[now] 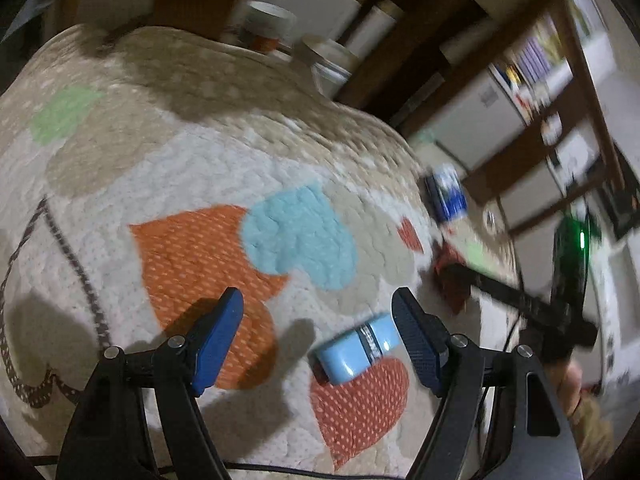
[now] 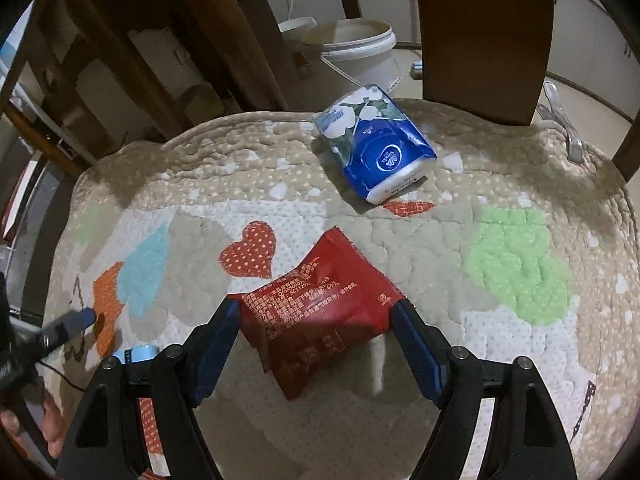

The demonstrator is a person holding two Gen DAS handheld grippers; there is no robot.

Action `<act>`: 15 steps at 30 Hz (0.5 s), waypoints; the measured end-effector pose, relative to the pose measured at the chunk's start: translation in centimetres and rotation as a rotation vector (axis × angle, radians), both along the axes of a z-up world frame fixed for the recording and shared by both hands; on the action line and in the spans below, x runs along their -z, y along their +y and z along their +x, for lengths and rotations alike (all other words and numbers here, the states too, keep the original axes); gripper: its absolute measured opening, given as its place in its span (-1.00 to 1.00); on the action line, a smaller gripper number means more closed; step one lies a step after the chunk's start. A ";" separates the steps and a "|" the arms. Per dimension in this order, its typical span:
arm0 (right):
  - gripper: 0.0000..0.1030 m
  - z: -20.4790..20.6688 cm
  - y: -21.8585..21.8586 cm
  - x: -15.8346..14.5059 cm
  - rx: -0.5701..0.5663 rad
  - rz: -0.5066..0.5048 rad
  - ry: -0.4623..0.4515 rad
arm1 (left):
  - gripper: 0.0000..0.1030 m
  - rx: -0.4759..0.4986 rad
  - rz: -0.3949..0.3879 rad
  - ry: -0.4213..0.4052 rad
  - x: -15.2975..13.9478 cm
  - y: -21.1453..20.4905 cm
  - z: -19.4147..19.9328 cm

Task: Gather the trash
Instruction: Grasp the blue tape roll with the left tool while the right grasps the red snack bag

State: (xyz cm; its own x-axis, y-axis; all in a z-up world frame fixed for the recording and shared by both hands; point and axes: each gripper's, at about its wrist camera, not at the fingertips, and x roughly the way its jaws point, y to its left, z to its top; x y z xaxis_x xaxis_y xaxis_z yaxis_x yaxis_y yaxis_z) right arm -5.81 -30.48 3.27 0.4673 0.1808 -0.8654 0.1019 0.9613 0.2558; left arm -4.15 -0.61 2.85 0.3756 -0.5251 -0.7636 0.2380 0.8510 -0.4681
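Note:
A red snack packet (image 2: 320,308) lies crumpled on the quilted heart-pattern cloth (image 2: 400,420). My right gripper (image 2: 316,307) hangs over it, open, one finger at each end of the packet. A small light-blue box (image 1: 356,354) lies on the cloth just inside the right finger of my left gripper (image 1: 318,300), which is open and holds nothing. The same light-blue box (image 2: 138,354) shows at the lower left of the right wrist view, beside a left-gripper finger (image 2: 76,322). In the left wrist view the red packet (image 1: 450,276) sits at the right, blurred.
A blue tissue pack (image 2: 376,148) rests farther back on the cloth. Behind it stand a white bucket (image 2: 356,52) and a brown chair back (image 2: 480,40). A clear plastic spoon (image 2: 560,120) lies at the right edge. Dark wooden chair legs and shelves ring the table.

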 end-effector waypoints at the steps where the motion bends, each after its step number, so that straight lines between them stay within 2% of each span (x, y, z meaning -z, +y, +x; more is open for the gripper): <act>1: 0.64 0.2 0.0 0.1 0.006 0.002 0.001 | 0.47 0.038 0.019 0.001 0.1 -0.8 -0.2; 4: 0.69 0.7 0.0 0.2 0.029 0.021 0.013 | 0.47 0.135 0.101 -0.001 0.8 -3.2 -1.0; 6: 0.73 1.0 0.1 0.3 0.042 0.024 0.020 | 0.47 0.164 0.144 -0.011 1.0 -4.1 -1.4; 8: 0.76 1.1 0.3 0.4 0.049 0.021 0.027 | 0.46 0.179 0.154 -0.023 1.0 -4.6 -1.7; 9: 0.76 1.1 0.4 0.5 0.048 0.019 0.028 | 0.36 0.186 0.145 -0.029 0.9 -4.7 -1.9; 10: 0.70 1.2 0.5 0.5 0.037 0.014 0.034 | -0.12 0.199 0.129 -0.040 0.6 -4.8 -2.2; 11: 0.60 1.1 0.8 0.5 0.012 -0.005 0.043 | -0.44 0.211 0.122 -0.041 0.6 -4.9 -2.2; 12: 0.26 1.0 1.1 0.3 -0.020 -0.029 0.048 | -0.67 0.227 0.111 -0.038 0.5 -5.0 -2.4; 13: 0.10 0.8 1.1 0.1 -0.041 -0.038 0.045 | -0.69 0.234 0.103 -0.052 0.2 -5.2 -2.6; 15: -0.07 0.0 1.0 -0.5 -0.072 -0.019 0.038 | -0.80 0.242 0.094 -0.066 0.0 -5.3 -2.8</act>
